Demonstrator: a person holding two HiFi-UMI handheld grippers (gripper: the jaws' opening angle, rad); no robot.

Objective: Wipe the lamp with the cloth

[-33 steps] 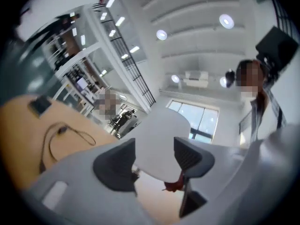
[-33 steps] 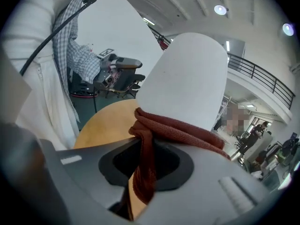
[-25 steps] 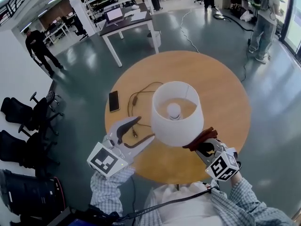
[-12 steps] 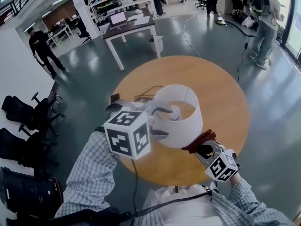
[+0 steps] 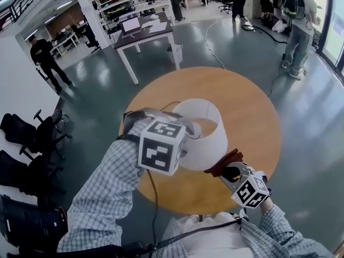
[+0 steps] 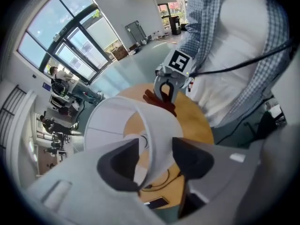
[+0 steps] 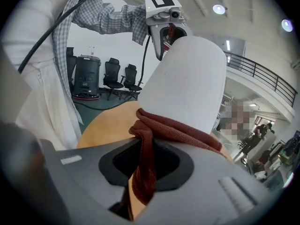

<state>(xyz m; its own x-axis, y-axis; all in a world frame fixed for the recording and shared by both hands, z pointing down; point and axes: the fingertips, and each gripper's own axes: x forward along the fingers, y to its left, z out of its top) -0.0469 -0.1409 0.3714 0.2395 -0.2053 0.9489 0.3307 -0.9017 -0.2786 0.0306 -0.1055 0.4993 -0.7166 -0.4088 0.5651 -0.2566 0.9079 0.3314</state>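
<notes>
A white lamp shade (image 5: 209,138) stands on the round wooden table (image 5: 247,106), with the bulb (image 5: 195,129) showing inside it. My left gripper (image 5: 185,130) points steeply down over the shade's left rim. In the left gripper view the shade wall (image 6: 161,135) runs between the closing jaws, and the pads (image 6: 192,158) stand a little apart from it. My right gripper (image 5: 231,172) is shut on a red-brown cloth (image 7: 145,163). That cloth (image 5: 223,163) lies against the shade's lower near side (image 7: 187,83).
A black phone (image 6: 157,203) and the lamp's cord (image 6: 154,186) lie on the table left of the lamp. Beyond the table stand a white desk (image 5: 145,36) with a laptop, black office chairs (image 5: 27,138) at the left, and people (image 5: 298,31) at the back.
My left gripper lifted from beside the shade, rolled over and came down onto the shade's rim, which now sits between its jaws. The right gripper and cloth stayed put.
</notes>
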